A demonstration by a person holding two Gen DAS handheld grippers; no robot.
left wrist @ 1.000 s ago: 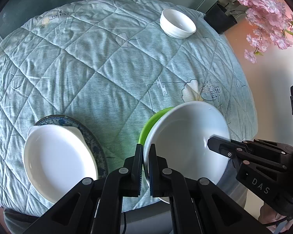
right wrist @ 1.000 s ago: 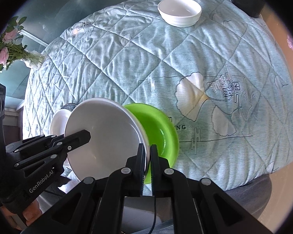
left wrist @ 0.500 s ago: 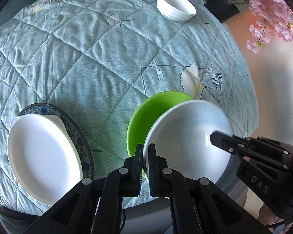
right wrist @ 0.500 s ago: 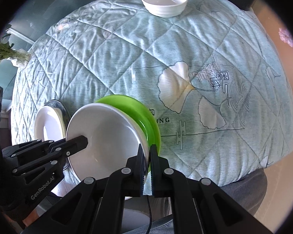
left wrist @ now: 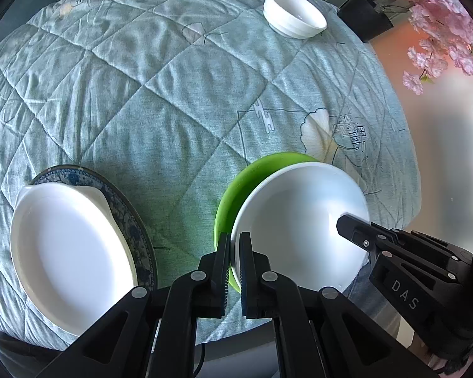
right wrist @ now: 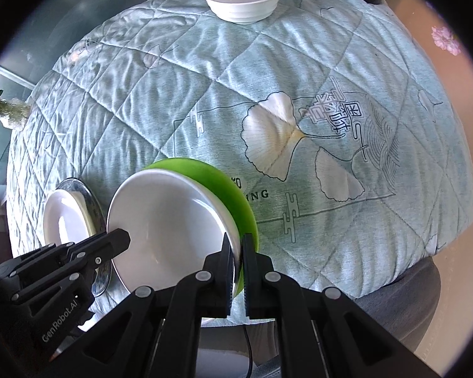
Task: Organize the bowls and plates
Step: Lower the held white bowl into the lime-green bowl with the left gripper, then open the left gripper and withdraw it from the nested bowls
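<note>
The left gripper [left wrist: 234,245] and right gripper [right wrist: 239,249] are each clamped on opposite rims of the white plate [left wrist: 299,220], which is stacked on the green plate [left wrist: 236,186] near the table's front edge. A white dish [left wrist: 66,252] sits on a blue plate [left wrist: 126,217] at the front-left edge. A bowl [left wrist: 294,22] stands by the far edge of the quilt [left wrist: 142,94].

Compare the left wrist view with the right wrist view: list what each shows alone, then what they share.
Left wrist only: pink blossoms and the full blue-patterned plate under the white dish.
Right wrist only: the complete ginkgo-leaf print and a pale bouquet at the far edge.
Both: the white plate over the green plate, both grippers clamped on its rim, and the small white bowl.
</note>
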